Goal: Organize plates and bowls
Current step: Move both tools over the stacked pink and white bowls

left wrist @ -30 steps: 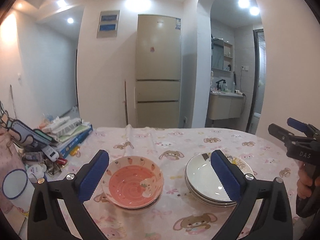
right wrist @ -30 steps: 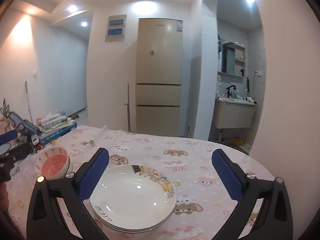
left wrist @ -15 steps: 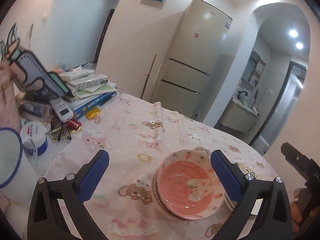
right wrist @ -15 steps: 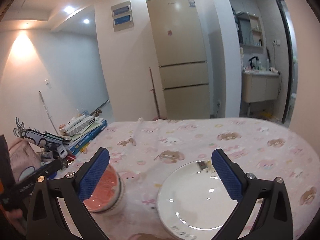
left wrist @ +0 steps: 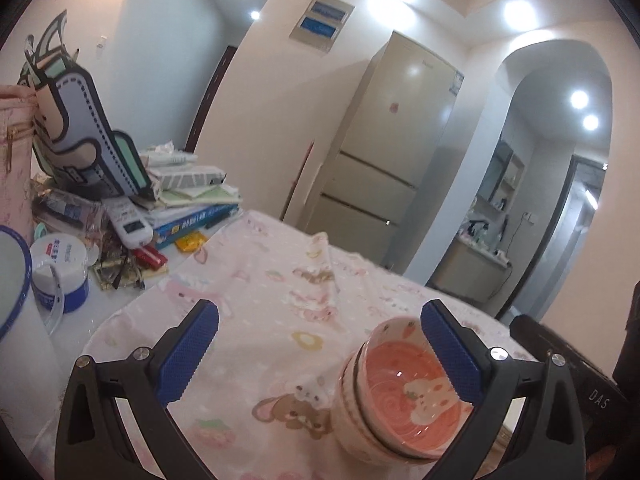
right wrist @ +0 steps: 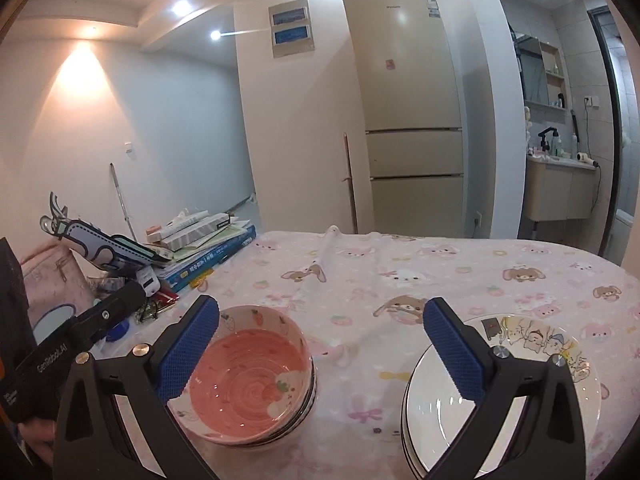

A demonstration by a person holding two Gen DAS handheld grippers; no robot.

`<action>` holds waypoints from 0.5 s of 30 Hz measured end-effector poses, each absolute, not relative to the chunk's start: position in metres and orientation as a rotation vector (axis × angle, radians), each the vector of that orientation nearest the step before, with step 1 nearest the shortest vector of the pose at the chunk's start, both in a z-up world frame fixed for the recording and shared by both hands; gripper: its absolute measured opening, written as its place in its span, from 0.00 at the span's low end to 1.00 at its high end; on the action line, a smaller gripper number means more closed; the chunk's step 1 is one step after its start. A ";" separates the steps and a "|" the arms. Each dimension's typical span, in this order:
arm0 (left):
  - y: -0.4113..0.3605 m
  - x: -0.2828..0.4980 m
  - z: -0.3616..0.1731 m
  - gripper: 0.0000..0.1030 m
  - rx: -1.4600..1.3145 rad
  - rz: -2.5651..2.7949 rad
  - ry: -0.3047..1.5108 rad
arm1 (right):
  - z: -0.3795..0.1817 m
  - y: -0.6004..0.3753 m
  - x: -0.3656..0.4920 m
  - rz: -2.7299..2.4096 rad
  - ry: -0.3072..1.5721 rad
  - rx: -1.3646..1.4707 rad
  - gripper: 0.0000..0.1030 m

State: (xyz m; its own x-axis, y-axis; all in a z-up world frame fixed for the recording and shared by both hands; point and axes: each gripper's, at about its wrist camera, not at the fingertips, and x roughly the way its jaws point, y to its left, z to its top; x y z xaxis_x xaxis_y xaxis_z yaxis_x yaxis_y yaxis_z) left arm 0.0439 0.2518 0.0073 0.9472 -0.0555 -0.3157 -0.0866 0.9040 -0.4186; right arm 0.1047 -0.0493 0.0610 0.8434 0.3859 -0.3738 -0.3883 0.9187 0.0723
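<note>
We swung both views left: left gripper (left wrist: pixel 320 356) and right gripper (right wrist: pixel 320 350) spread, empty, nearing pink bowl stack (right wrist: pixel 250 376); plate stack (right wrist: pixel 500 392) untouched.

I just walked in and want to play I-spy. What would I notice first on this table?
Probably the stack of pink bowls with a bunny and strawberry inside, near the front on the pink cartoon-animal tablecloth. Beside it to the right sits a stack of white plates with cartoon pictures on the rim. A messy heap of books and papers fills the table's far left.
</note>
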 end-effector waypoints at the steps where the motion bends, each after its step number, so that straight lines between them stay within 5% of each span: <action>1: 0.251 0.048 0.004 1.00 -0.445 0.013 0.354 | 0.059 -0.049 0.105 0.391 0.384 -0.021 0.99; 12: 0.249 0.073 -0.020 1.00 -0.533 -0.125 0.518 | 0.040 -0.043 0.120 0.476 0.579 0.055 0.99; 15: 0.248 0.079 -0.026 1.00 -0.570 -0.166 0.562 | 0.024 -0.038 0.134 0.547 0.710 0.104 0.90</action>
